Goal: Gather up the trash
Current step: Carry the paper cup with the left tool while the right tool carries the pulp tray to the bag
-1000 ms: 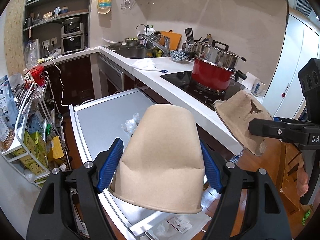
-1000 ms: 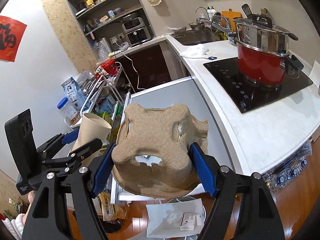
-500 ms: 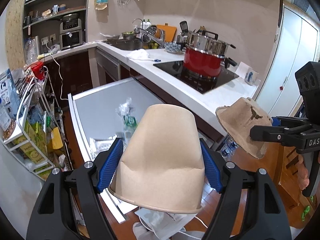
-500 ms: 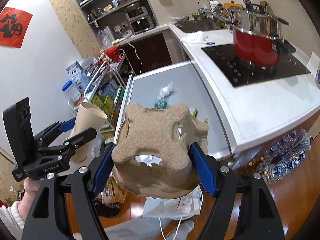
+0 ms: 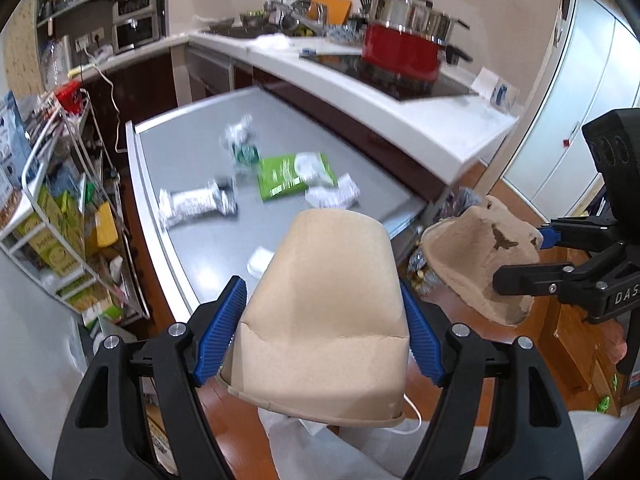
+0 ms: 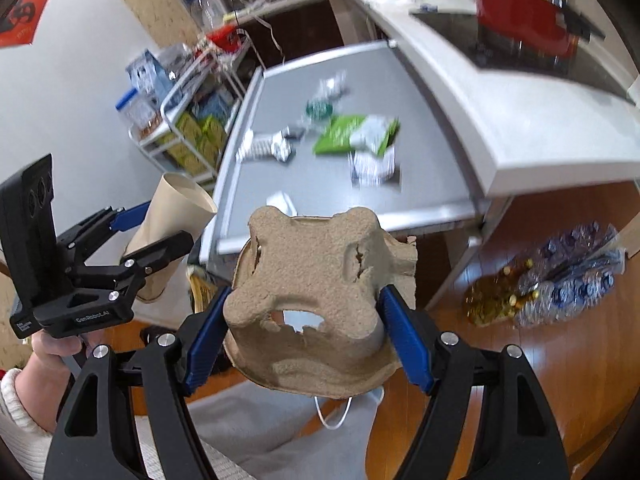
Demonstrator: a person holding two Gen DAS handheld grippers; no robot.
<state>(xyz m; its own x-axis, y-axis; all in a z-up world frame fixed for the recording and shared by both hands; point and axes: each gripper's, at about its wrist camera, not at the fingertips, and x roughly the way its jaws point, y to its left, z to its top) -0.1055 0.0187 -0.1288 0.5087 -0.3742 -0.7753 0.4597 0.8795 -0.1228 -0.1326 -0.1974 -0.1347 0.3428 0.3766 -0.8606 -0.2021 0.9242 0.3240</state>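
Paper cup (image 5: 325, 308) in left claw (image 5: 322, 336), pulp cup carrier (image 6: 316, 300) in right claw (image 6: 308, 332)

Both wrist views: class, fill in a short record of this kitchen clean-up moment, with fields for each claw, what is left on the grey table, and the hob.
left claw: shut on paper cup, upside down
right claw: shut on pulp cup carrier, torn
grey table: green packet, silver wrappers, small white scrap
hob: red pot with steel lid

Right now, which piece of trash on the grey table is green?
The flat green packet in the middle of the grey table. The other pieces there, like the crumpled silver wrapper, are silvery or white.
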